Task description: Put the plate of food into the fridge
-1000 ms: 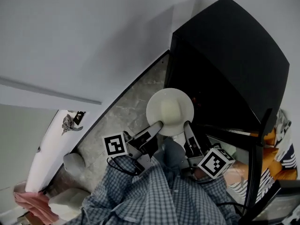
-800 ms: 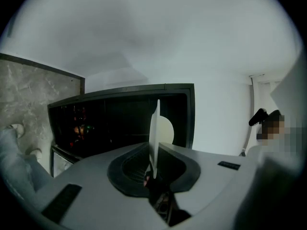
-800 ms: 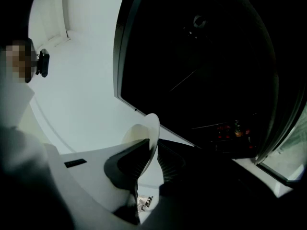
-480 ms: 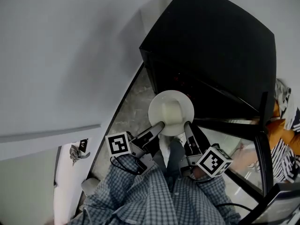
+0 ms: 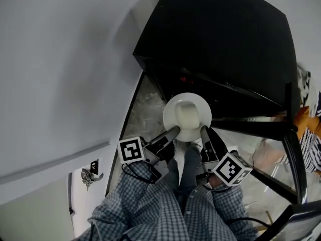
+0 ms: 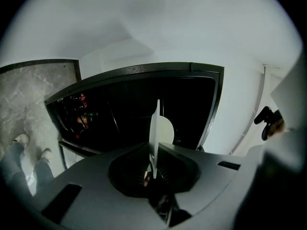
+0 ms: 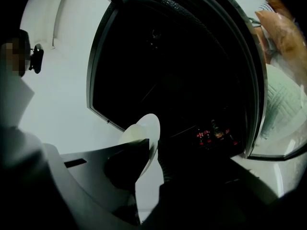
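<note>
Head view: left gripper [image 5: 174, 131] and right gripper [image 5: 202, 131] clamp the plate [image 5: 172, 110] by opposite rims at the fridge [image 5: 215, 44]. Rigid, probably fragile; rim holds suit, kept level

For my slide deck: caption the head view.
Held by the left gripper and right gripper, a round white plate of pale food faces the open black fridge.

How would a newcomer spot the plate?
Start at the big black fridge. Before its dark opening, the left gripper and right gripper clamp the plate by its rim. It is the only round white thing, carrying a pale lump.
</note>
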Demonstrator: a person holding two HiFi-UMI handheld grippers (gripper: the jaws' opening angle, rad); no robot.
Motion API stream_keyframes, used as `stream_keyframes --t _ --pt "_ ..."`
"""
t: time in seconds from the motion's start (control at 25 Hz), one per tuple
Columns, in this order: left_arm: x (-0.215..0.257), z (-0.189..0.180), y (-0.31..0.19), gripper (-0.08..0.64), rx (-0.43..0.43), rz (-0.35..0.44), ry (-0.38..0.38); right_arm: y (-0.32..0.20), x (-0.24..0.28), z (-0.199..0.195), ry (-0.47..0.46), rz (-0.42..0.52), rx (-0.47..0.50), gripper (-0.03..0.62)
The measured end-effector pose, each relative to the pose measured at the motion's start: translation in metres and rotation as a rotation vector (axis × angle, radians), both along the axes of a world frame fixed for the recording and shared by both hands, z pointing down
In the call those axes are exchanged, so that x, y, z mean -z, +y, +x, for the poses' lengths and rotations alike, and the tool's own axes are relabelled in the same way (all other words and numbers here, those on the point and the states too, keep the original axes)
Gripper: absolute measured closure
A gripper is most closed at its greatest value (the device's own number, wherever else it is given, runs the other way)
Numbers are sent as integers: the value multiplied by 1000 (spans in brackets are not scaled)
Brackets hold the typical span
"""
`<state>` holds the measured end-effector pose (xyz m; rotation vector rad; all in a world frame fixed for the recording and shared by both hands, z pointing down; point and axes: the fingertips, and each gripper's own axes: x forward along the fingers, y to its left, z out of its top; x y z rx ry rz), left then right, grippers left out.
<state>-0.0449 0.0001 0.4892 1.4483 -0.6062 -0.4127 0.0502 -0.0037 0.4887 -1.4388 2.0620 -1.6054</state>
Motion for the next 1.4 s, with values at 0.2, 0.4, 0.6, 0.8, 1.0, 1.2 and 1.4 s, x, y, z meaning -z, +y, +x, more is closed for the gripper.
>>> stream_keyframes --t 0.2,0.4,0.6,0.8,1.0,1.2,1.4 --pt "-11 5 -6 526 -55 -10 21 1 -12 6 42 -12 -59 534" --pt "-24 2 -12 526 -82 -27 29 -2 -24 2 74 -38 -100 534" --pt "-34 4 -16 526 -92 -33 30 -5 -31 3 80 -30 -123 534" --pt "-48 11 -23 528 -91 -40 45 -11 -41 11 134 3 -116 534" --pt "-60 16 -29 528 -71 -34 54 -19 -54 15 128 -1 -130 534" --pt "-77 21 -34 528 -66 -28 47 -22 -69 22 143 -27 -165 534" --pt "-90 24 -41 528 -56 -17 42 -30 -84 25 128 -6 -194 534"
